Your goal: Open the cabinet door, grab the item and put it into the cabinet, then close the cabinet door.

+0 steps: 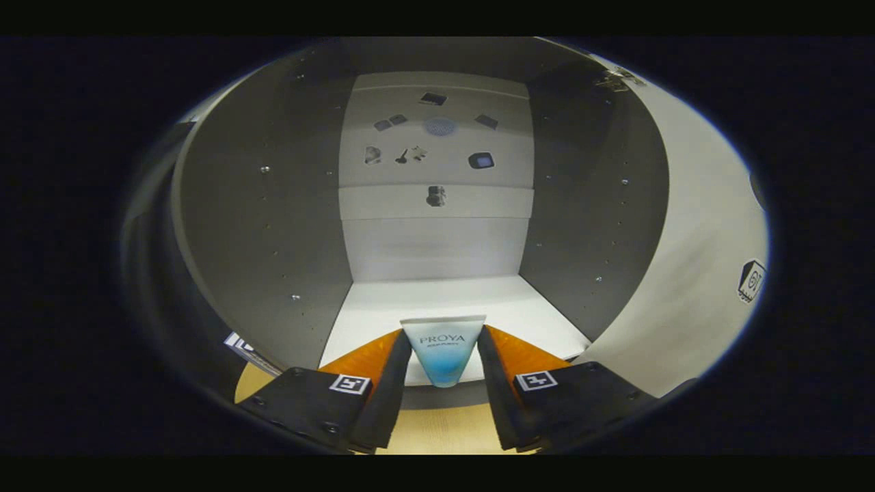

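Gripping a blue-white tube (443, 355) between 2 fingers (393, 372), gripper (444, 362) faces open cabinet (273, 225); tube base hidden, small dark shapes on back wall (437, 239) unreadable.

The gripper (443, 355) points level and straight ahead, its two fingers (393, 383) pressed inward from both sides on a tube (443, 352) between them.

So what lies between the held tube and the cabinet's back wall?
Bare white shelf floor between tube and back wall, in the gripper view.
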A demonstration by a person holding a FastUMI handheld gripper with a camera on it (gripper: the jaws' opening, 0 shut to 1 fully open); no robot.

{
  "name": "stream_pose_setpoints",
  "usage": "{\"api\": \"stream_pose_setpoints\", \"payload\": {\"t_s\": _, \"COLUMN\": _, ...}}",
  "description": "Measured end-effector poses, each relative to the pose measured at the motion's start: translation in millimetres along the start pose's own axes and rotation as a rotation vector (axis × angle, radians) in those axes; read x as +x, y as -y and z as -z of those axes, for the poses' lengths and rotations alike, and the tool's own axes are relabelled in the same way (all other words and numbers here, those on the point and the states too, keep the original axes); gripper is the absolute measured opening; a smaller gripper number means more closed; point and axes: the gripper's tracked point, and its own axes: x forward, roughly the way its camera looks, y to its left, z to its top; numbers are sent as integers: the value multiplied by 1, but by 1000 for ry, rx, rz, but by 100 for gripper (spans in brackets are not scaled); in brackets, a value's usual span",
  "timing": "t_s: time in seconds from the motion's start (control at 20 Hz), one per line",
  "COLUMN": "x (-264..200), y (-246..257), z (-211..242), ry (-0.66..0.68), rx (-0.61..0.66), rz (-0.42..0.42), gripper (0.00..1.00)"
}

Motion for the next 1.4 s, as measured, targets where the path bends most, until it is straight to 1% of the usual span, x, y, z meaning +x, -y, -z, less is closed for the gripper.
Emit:
{"api": "stream_pose_setpoints", "payload": {"t_s": 0.1, "x": 10, "y": 0, "z": 3, "ry": -19, "rx": 0, "rz": 2, "gripper": 64}}
{"api": "stream_pose_setpoints", "payload": {"t_s": 0.35, "x": 13, "y": 6, "z": -2, "ry": 0, "rx": -10, "rz": 25, "gripper": 64}}
{"api": "stream_pose_setpoints", "payload": {"t_s": 0.4, "x": 11, "y": 7, "z": -3, "ry": 7, "rx": -8, "rz": 27, "gripper": 69}}
{"api": "stream_pose_setpoints", "payload": {"t_s": 0.45, "x": 7, "y": 10, "z": -5, "ry": 21, "rx": -8, "rz": 42, "gripper": 72}}
{"api": "stream_pose_setpoints", "payload": {"t_s": 0.5, "x": 3, "y": 12, "z": -8, "ry": 35, "rx": -5, "rz": 52, "gripper": 82}}
{"api": "stream_pose_setpoints", "payload": {"t_s": 0.7, "x": -28, "y": 5, "z": -10, "ry": 91, "rx": 16, "rz": 39, "gripper": 98}}
{"api": "stream_pose_setpoints", "payload": {"t_s": 0.95, "x": -86, "y": -4, "z": -2, "ry": 166, "rx": 63, "rz": 31, "gripper": 98}}
{"api": "stream_pose_setpoints", "payload": {"t_s": 1.2, "x": -141, "y": -4, "z": 19, "ry": 203, "rx": 100, "rz": 50, "gripper": 97}}
{"api": "stream_pose_setpoints", "payload": {"t_s": 1.4, "x": -188, "y": 8, "z": 38, "ry": 236, "rx": 98, "rz": 79, "gripper": 97}}
